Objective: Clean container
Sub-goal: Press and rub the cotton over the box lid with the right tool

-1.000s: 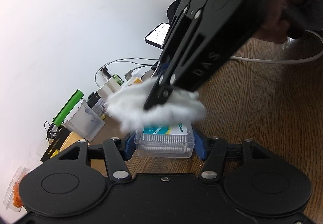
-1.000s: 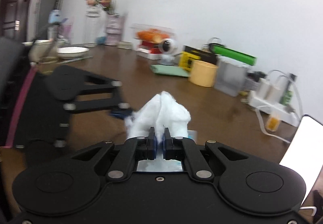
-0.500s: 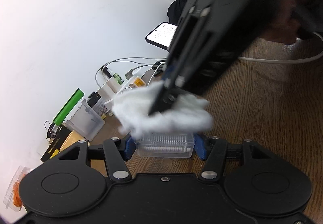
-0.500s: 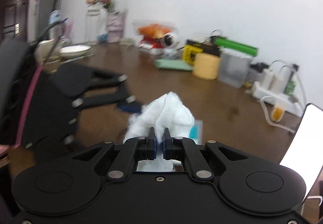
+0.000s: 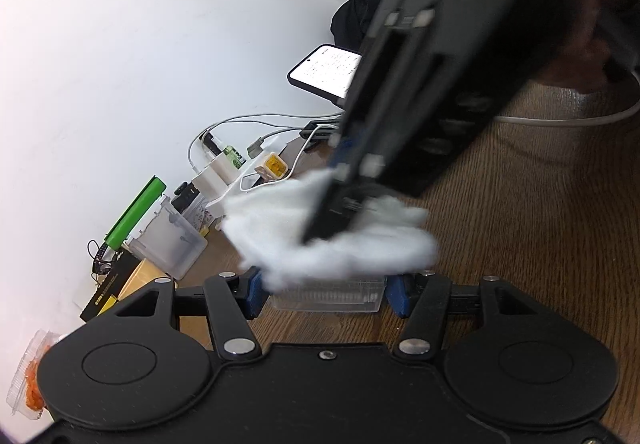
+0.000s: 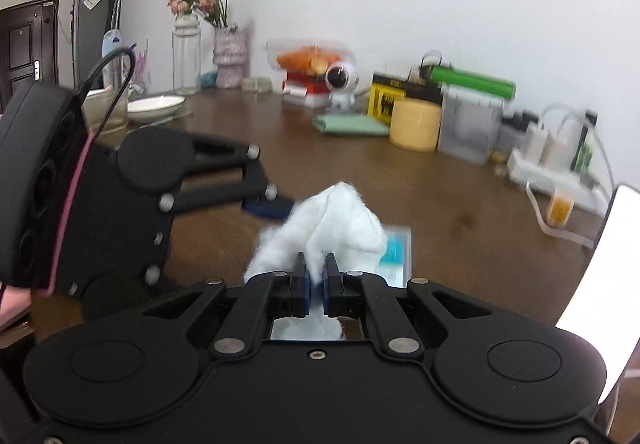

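Observation:
A small clear plastic container point(image 5: 328, 296) with a blue label point(image 6: 394, 250) sits on the wooden table. My left gripper point(image 5: 325, 294) is shut on it, a blue pad on each side. My right gripper point(image 6: 316, 276) is shut on a white wad of cotton cloth point(image 6: 332, 232), which lies on the container's top. In the left wrist view the right gripper point(image 5: 320, 234) comes down from the upper right, and the cloth point(image 5: 320, 240) hides most of the lid. The left gripper point(image 6: 268, 206) appears at the left in the right wrist view.
Along the wall stand a yellow cup point(image 6: 416, 124), a clear box point(image 6: 468, 132), a green tube point(image 6: 472, 80), a power strip with chargers point(image 6: 556, 164), a small camera point(image 6: 340, 80) and vases point(image 6: 186, 52). A lit phone point(image 5: 324, 72) and a white cable point(image 5: 560, 120) lie nearby.
The right gripper has slid the white cloth across the top of the container, toward the near edge. The left gripper and the container have stayed put.

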The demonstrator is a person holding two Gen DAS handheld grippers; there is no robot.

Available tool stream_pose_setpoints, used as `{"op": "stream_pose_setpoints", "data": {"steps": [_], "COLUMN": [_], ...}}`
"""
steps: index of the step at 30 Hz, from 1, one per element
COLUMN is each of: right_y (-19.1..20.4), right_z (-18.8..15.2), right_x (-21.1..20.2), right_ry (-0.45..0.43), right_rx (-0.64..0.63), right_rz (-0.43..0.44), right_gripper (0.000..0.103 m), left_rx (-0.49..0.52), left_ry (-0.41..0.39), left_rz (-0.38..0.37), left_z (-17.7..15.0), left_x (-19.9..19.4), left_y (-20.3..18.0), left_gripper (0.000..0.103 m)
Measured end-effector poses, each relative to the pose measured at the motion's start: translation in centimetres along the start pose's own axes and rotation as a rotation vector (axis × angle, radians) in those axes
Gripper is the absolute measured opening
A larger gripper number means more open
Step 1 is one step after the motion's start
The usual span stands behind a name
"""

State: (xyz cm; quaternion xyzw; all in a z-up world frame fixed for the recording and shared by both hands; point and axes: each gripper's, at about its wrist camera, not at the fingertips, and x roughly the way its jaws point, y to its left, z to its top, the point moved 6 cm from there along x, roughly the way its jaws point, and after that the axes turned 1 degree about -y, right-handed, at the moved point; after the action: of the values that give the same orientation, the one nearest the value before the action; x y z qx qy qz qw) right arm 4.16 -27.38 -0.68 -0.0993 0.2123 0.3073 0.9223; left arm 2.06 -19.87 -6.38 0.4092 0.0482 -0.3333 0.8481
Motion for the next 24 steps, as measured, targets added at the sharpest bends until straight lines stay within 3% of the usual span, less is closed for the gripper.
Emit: {"op": "stream_pose_setpoints", "data": {"steps": [5, 11, 15, 21, 24], "right_y": [-2.4, -1.3, -0.9, -2.7, -2.3], "right_z": [-0.6, -1.8, -0.6, -0.7, -1.1], "right_x": [0.4, -0.5, -0.1, 0.2, -0.2], "right_ry": [0.042, 0.079, 0.03, 0.07, 0.095], "right_rx": [-0.008, 0.067, 0.087, 0.06, 0.08], "right_rz": [-0.118, 0.031, 0.049, -0.108, -0.102], "right_gripper": [0.006, 0.006, 0.006, 0.007, 0.007], "left_rx": [0.001, 0.001, -0.002, 0.009, 0.016], "left_ry": [0.0, -0.001, 0.004, -0.013, -0.025], "left_rz": [0.001, -0.001, 0.002, -0.01, -0.022], "left_z": [0.0, 0.0, -0.1, 0.0, 0.0], "left_x": [0.2, 0.3, 0.4, 0.3, 0.3], "left_y": [0.0, 0.0, 0.0, -0.1, -0.2], "left_gripper": [0.057, 0.057, 0.057, 0.057, 0.057]}}
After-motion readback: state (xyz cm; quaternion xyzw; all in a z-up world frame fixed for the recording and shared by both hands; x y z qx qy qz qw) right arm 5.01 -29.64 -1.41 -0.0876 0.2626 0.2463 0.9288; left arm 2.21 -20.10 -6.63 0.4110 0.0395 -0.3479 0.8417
